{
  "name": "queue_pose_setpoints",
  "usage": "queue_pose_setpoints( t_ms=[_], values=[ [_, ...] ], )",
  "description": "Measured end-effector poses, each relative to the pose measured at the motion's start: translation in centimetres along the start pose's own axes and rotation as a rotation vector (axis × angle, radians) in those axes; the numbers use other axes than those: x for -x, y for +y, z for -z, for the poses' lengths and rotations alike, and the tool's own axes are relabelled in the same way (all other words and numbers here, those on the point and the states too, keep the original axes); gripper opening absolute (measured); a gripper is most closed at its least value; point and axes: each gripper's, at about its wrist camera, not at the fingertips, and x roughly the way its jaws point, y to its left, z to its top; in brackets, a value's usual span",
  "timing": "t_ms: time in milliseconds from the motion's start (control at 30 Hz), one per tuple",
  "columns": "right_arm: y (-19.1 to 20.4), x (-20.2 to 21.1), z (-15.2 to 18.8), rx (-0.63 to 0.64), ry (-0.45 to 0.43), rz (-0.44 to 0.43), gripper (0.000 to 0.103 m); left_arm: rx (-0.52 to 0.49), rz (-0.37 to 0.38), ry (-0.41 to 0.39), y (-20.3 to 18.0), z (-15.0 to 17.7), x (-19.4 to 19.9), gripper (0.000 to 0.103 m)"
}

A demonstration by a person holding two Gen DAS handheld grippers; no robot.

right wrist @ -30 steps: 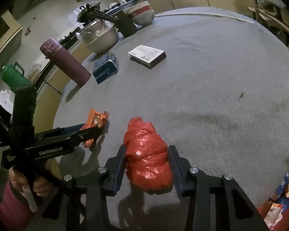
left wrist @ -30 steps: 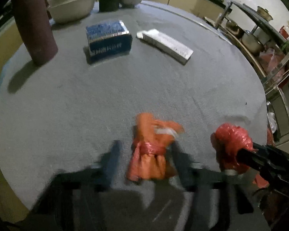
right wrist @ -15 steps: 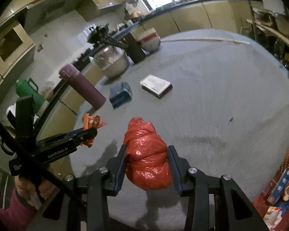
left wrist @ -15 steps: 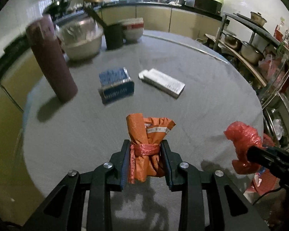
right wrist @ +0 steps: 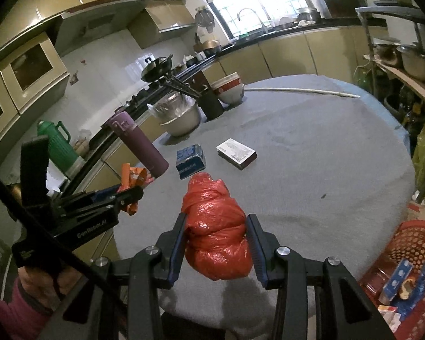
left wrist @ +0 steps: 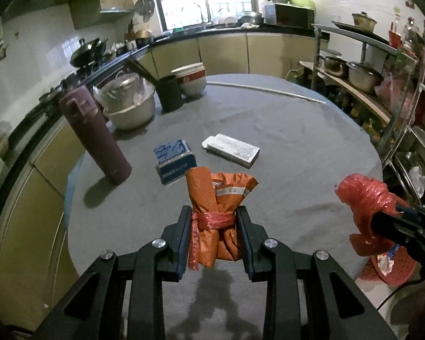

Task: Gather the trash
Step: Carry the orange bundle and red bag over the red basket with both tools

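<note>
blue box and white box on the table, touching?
Apart. The left wrist view shows bare grey cloth between the blue box and the white box; the right wrist view shows the same gap.

Both tongs: matte black angular frames, blue inner pads, silver round screws. Left tongs (right wrist: 127,198) marked "GenRobot.AI", black cable; hand (right wrist: 46,279) bare-skinned, pink sleeve.

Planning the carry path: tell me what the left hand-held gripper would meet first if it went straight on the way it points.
The left hand-held gripper, shut on the orange packet and raised over the table, points toward the blue box. That box would probably come first, though depth and height are unclear; it might pass above.
</note>
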Motion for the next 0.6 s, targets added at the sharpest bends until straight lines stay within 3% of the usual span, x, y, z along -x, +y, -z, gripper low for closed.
queue_pose_setpoints(
  t_ms=[600],
  values=[
    [-4.4, 5.6, 1.5, -0.067, -0.083, 0.015, 0.044, -0.133, 0.009, -0.048, -7.6, -1.0, 1.9, 0.033]
  ],
)
